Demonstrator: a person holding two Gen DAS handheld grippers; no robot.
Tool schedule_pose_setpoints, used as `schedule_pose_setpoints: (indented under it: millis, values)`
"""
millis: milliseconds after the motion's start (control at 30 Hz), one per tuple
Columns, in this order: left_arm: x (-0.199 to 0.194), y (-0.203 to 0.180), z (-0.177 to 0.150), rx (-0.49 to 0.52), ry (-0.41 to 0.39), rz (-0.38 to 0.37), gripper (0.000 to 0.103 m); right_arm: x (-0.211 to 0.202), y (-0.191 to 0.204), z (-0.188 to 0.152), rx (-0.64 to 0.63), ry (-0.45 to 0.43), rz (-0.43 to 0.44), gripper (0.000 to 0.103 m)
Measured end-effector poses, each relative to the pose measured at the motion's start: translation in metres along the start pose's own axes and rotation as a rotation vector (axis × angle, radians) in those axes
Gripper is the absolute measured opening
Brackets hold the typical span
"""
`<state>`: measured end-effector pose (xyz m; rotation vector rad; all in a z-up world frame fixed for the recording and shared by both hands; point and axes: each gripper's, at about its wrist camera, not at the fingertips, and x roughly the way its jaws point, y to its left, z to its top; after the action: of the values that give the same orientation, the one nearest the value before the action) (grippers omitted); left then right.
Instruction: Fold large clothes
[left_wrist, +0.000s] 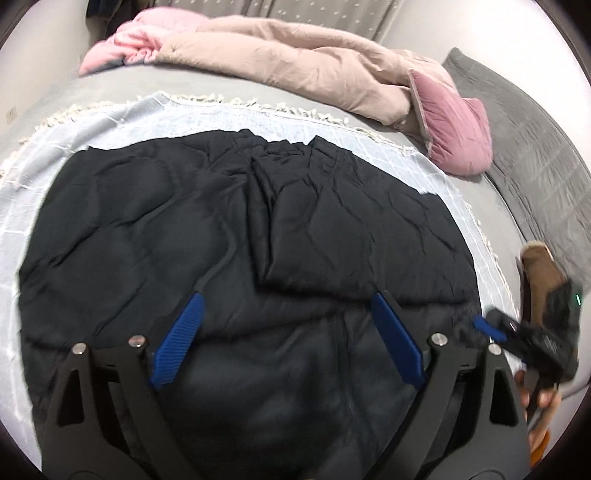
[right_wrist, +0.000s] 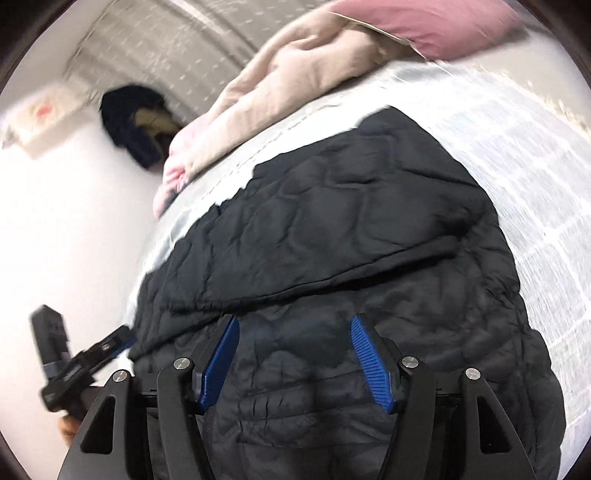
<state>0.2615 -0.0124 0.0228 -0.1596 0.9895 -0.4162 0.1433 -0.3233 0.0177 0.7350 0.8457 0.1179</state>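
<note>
We have the dark quilted jacket (left_wrist: 229, 229) spread on a pale checked blanket (left_wrist: 122, 118) on the bed (left_wrist: 110, 88), with one side panel already lying folded across its middle. Our left tongs (left_wrist: 288, 306) hang released above it, nothing between the blue pads. Our right tongs (right_wrist: 293, 332) are also parted and empty, close over the puffy cloth. The risk we see: the slick, springy padding could let the folded panel creep open again, and a grab that takes only the top layer, or catches the blanket too, would drag the whole stack askew. The heaped pink duvet (left_wrist: 295, 55) lies well apart.
</note>
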Motion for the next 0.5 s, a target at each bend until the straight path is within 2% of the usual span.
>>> schedule_pose_setpoints:
  millis: [33,100,167,200,233,267,367,500]
  values:
    - [0.011,0.002,0.005,-0.031,0.018,0.004,0.088,-0.003,-0.002,0.003,0.005,-0.011,0.008,0.064]
    - [0.026,0.008,0.009,-0.09,0.04,0.008,0.075,-0.005,-0.003,0.005,-0.004,-0.027,-0.002,0.064]
    - [0.044,0.016,0.013,-0.15,0.057,0.034,0.045,-0.004,-0.004,0.007,-0.003,-0.025,-0.011,0.064]
    - [0.048,0.014,0.013,-0.153,0.057,0.038,0.037,-0.008,-0.008,0.008,0.001,-0.024,-0.014,0.064]
    - [0.051,0.01,0.014,-0.142,0.059,0.029,0.019,-0.008,-0.009,0.008,0.003,-0.024,-0.017,0.064]
    - [0.049,0.004,0.014,-0.127,0.054,0.03,0.01,-0.007,-0.008,0.009,-0.001,-0.024,-0.022,0.064]
    - [0.029,-0.011,0.008,-0.077,0.002,0.069,0.007,-0.008,-0.006,0.009,-0.02,-0.035,-0.047,0.064]
    - [0.014,-0.007,-0.011,-0.137,0.051,0.123,0.007,-0.008,-0.005,0.007,-0.047,-0.036,-0.103,0.064]
